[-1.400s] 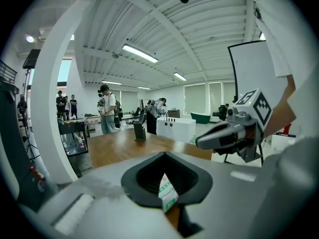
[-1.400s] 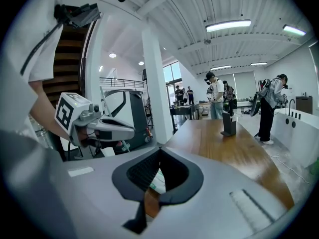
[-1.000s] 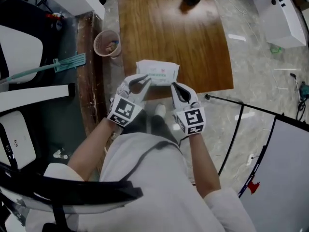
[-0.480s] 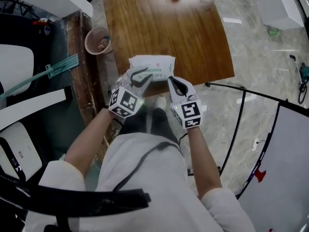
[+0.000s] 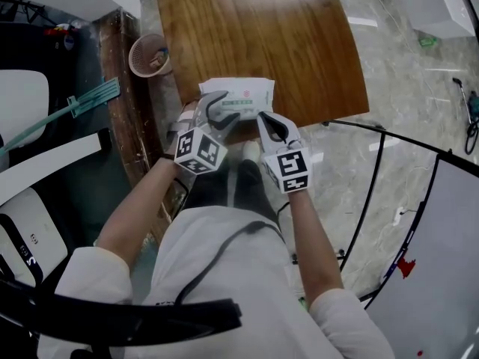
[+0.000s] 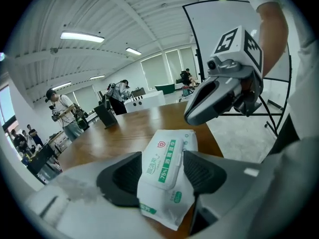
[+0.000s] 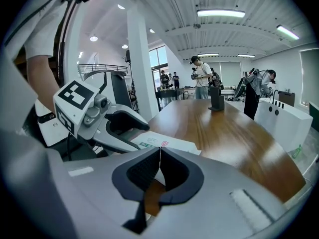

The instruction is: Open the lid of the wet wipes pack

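A white wet wipes pack [image 5: 243, 92] with a green-printed lid lies flat near the front edge of the wooden table [image 5: 262, 28]. My left gripper [image 5: 224, 111] reaches over the pack's near left part. Its jaws have just been opening. In the left gripper view the pack [image 6: 164, 168] lies between the wide-spread pads of the left gripper [image 6: 163, 156], with its lid down. My right gripper [image 5: 263, 120] hangs at the pack's near right corner, just above it, jaws shut with nothing seen between them. The right gripper view shows the pack [image 7: 172, 144] just beyond the closed tips [image 7: 159, 151].
A pink waste basket [image 5: 147, 54] and a green mop [image 5: 82, 103] lie left of the table. A black tubular frame [image 5: 374, 170] stands to the right. A dark stand [image 7: 215, 98] sits far down the table, with several people beyond it.
Both grippers have come down toward the pack. The left gripper has rolled and its jaws have spread from nearly shut to wide, now straddling the pack.
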